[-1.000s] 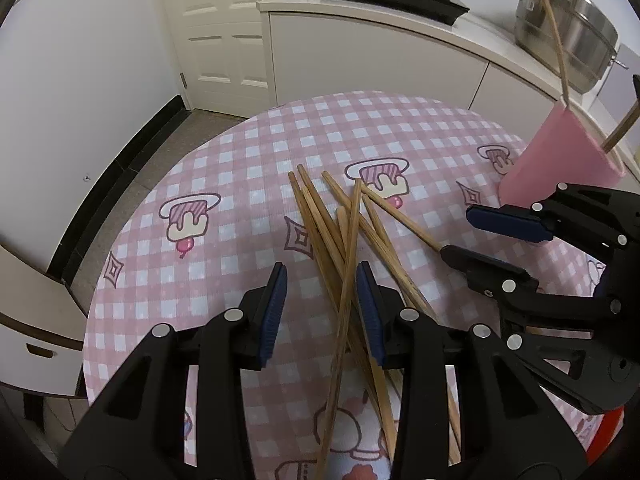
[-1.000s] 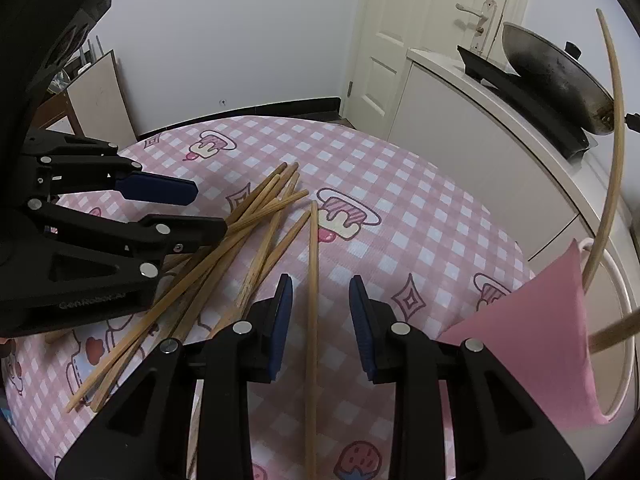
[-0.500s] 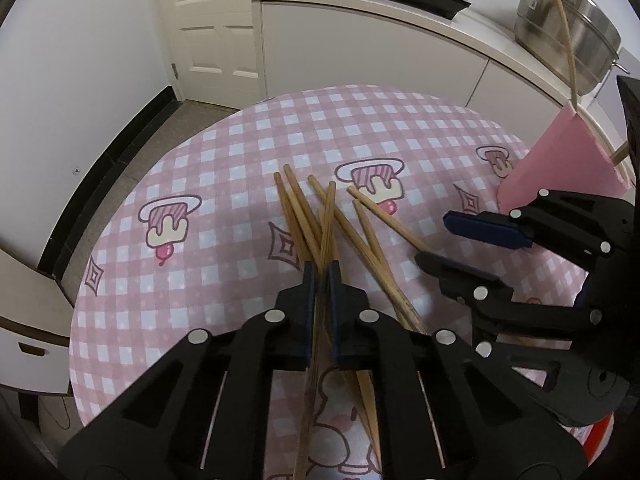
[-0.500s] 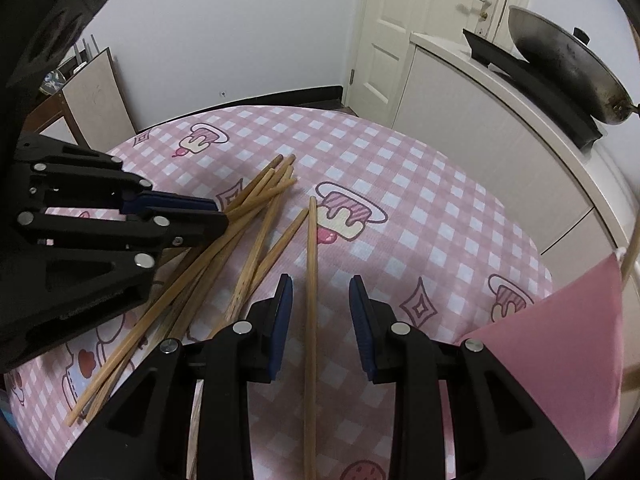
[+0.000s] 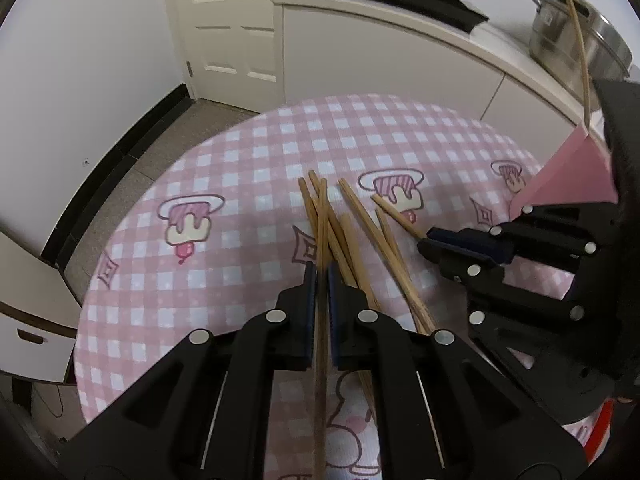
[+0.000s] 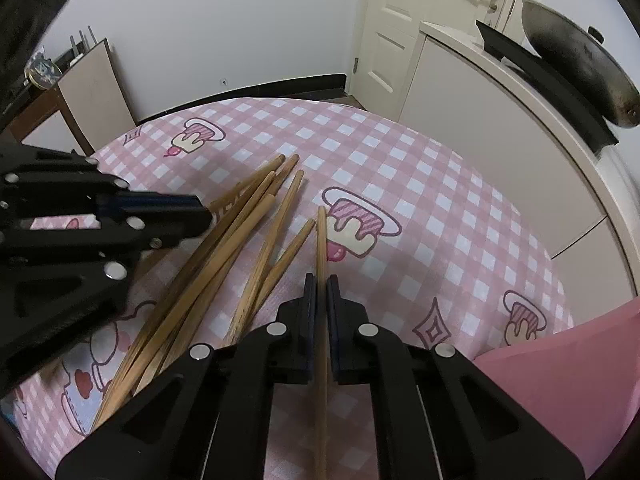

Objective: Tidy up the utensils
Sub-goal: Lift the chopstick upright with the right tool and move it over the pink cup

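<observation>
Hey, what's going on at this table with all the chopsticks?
A person is sorting wooden chopsticks on a round table with a pink checked cloth, holding a two-finger tool in each hand. The left tool is shut on one chopstick from the loose pile. The right tool has just closed on a separate chopstick lying beside the pile. A pink holder with chopsticks already in it stands at the table's right edge.
</observation>
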Action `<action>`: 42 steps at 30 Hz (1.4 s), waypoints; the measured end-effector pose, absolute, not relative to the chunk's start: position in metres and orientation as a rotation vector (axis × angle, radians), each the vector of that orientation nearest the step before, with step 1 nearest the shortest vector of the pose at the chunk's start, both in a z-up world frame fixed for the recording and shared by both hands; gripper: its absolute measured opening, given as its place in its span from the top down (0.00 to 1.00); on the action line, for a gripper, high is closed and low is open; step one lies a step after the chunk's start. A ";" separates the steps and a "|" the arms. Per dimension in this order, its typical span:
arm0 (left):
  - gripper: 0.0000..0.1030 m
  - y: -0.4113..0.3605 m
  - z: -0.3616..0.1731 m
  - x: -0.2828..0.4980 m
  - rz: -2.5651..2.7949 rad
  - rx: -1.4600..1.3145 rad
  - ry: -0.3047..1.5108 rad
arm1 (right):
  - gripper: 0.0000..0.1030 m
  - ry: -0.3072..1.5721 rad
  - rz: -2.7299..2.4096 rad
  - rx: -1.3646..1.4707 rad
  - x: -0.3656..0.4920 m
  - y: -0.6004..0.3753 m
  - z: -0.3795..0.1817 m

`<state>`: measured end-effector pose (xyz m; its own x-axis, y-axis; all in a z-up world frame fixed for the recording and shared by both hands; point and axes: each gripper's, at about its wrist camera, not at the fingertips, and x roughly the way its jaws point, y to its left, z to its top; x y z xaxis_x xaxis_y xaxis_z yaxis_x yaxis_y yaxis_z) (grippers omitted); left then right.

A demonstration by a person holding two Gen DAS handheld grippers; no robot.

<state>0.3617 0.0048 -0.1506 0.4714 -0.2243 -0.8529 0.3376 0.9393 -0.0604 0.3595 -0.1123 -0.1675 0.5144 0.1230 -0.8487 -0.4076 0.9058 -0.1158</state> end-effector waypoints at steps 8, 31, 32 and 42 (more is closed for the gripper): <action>0.94 0.018 -0.104 0.333 -0.347 0.104 0.921 | 0.96 0.861 0.352 -0.274 0.333 -0.114 -0.126; 0.94 -0.012 0.021 0.231 -0.411 0.129 0.665 | 0.96 0.621 0.487 -0.117 0.234 -0.135 -0.014; 0.94 -0.014 0.024 0.229 -0.413 0.128 0.661 | 0.96 0.613 0.485 -0.114 0.231 -0.138 -0.012; 0.94 -0.033 0.057 0.220 -0.459 0.094 0.577 | 0.96 0.477 0.457 -0.041 0.208 -0.178 0.017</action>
